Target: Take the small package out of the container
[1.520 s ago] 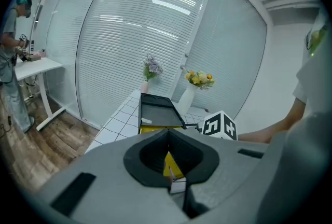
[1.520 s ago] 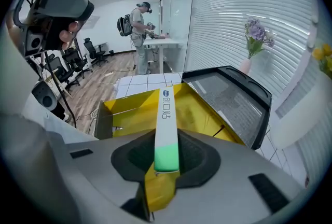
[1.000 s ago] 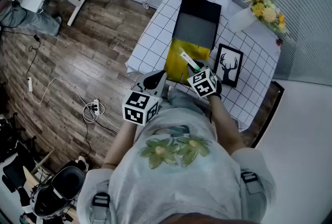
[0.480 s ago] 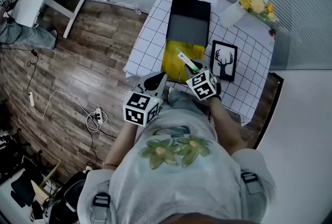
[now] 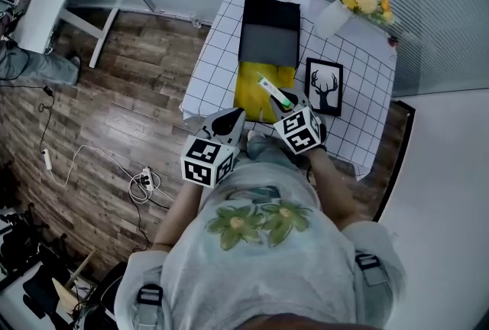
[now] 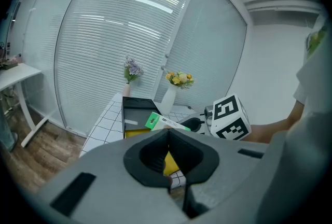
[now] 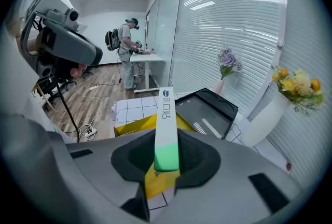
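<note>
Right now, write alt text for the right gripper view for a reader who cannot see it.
The right tool grips a slim white-and-green cardboard package by its green end, above a yellow container and an open black box on a white grid-patterned table. Flower vases stand by window blinds.

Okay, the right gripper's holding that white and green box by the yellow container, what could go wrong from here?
The right gripper pinches the small package only by its green end, so the long free end could pivot, or the package could slip and drop into the yellow container. Swinging it sideways might clip the deer picture close beside it.
</note>
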`<state>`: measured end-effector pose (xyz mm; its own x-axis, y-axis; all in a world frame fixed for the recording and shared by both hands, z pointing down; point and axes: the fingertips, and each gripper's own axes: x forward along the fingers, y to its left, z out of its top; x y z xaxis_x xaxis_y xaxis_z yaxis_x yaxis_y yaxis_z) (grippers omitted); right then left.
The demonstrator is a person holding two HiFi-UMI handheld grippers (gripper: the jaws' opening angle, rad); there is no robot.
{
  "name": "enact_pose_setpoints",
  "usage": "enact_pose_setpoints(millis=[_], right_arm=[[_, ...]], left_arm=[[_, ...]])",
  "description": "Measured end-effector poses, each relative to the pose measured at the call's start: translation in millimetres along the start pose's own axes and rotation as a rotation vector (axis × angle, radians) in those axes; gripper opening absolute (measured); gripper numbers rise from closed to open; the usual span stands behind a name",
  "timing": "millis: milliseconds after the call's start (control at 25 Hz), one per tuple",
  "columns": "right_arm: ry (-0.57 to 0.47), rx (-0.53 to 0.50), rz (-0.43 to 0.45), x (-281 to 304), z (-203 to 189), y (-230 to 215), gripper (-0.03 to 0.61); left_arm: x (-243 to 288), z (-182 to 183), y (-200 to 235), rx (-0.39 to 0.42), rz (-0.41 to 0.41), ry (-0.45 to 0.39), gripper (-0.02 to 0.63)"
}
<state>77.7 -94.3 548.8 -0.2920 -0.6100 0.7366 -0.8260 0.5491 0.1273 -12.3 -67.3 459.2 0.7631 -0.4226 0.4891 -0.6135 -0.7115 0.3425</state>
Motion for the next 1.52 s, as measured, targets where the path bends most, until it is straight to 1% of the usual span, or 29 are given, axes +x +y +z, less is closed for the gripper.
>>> enact_pose_setpoints(millis=[400,600,840,1320,1520], right_arm=[[-0.027,-0.004,-0.017,-29.3,16.8,5.9,0.086],[-0.058,-0.006,-0.028,-48.0,27.6,11.3,0.086],[-0.084,-0.034,-0.039,-64.0,37.4,18.8,0.086],[-0.117,-0.050,-0.058,-94.8,42.2,33.2,0.086],[-0.133,-0.057,-0.060,-106.8,39.5,38.8,0.086]], left_arm=[[-4.9,-0.9,-4.8,0.008,-0.017,-0.004,0.007],[-8.8,-2.2,-7.7,0.014,-0.021,-0.009,0.006],[-14.3,-5.5,-12.7,0.018,-0.030,-0.008,0.007],[-16.9,-13.8,-28.5,0.013,-0.057,-0.012,0.006],[-18.7,-22.9,-39.1,0.011,-0.063,-0.009,0.006]])
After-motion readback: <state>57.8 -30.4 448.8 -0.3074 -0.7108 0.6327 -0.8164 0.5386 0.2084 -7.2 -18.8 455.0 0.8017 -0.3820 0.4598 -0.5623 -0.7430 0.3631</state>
